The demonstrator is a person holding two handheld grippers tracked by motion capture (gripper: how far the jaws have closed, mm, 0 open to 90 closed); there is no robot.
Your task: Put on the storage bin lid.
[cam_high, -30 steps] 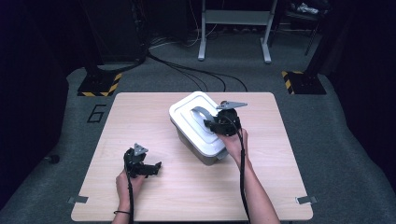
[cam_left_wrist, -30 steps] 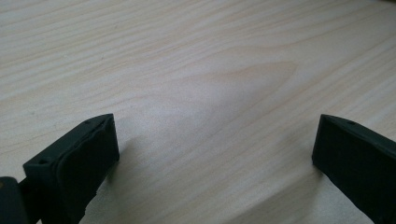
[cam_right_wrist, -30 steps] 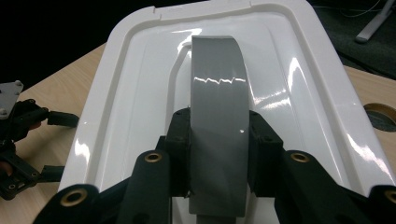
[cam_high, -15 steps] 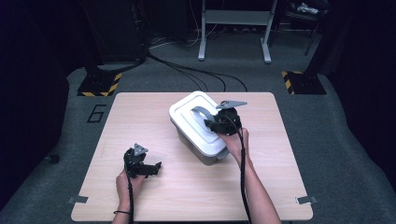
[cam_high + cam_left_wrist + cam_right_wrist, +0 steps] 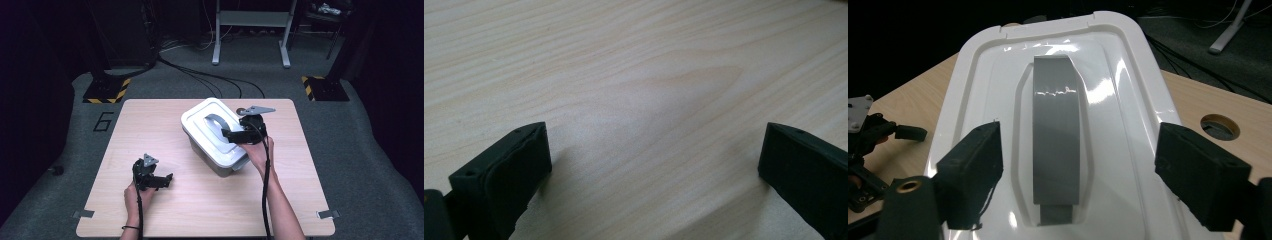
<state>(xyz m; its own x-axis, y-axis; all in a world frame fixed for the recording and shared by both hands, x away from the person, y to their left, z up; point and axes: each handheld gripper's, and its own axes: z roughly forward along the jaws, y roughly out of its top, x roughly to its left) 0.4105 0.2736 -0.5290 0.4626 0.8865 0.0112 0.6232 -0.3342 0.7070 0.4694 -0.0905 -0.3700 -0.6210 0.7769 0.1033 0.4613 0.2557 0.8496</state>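
While the white lidded bin [image 5: 215, 135] sits at frame centre, its grey handle [image 5: 1055, 135] lies flat between the right gripper [image 5: 1078, 172], whose jaws have just been opening and touch nothing. Left gripper [image 5: 654, 165] rests agape at lower left. Release looks done; withdrawal remains.

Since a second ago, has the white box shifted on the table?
No. The white box sits at the same spot against the table's far edge.

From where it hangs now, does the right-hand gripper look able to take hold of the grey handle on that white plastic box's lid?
Probably yes. The right gripper hangs just above the white plastic box, its black fingers having just been opening, one on each side of the grey handle, with nothing between.
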